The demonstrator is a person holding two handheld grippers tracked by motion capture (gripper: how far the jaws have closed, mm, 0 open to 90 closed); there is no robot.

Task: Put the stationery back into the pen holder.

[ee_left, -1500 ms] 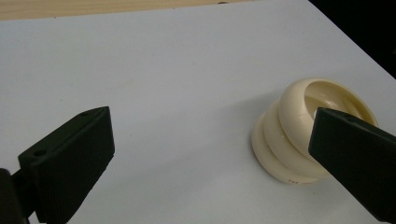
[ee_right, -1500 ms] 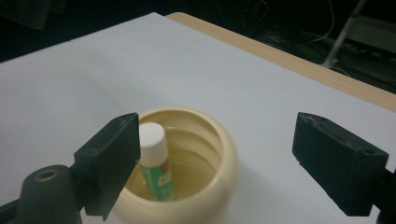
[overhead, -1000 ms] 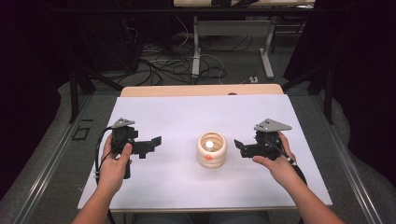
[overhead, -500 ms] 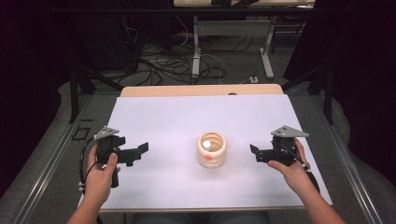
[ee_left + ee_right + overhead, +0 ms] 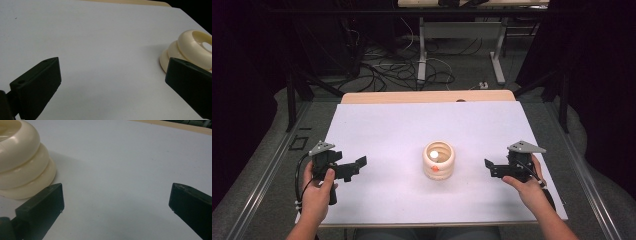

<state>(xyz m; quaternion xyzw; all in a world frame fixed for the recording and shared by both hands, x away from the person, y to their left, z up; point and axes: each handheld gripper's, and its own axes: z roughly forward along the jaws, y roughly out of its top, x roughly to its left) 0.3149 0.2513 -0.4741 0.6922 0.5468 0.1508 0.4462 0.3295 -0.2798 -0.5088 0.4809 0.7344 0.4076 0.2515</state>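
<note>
A cream ribbed ring-shaped holder (image 5: 438, 160) stands in the middle of the white table, with something small and orange at its front base. It appears at the right edge in the left gripper view (image 5: 192, 50) and at the upper left in the right gripper view (image 5: 22, 162). My left gripper (image 5: 360, 163) is held near the table's left front, jaws wide apart and empty (image 5: 110, 82). On the right side my right gripper (image 5: 488, 167) is likewise open with nothing between its jaws (image 5: 116, 207). Both are well apart from the holder.
The white tabletop (image 5: 402, 130) has a wooden strip (image 5: 427, 96) along its far edge. Beyond it, cables (image 5: 382, 70) and table legs lie on the floor. Metal rails run along both sides of the table.
Both grippers have drawn back from the cream holder, outward and toward the table's front edge. The holder has stayed where it was.
</note>
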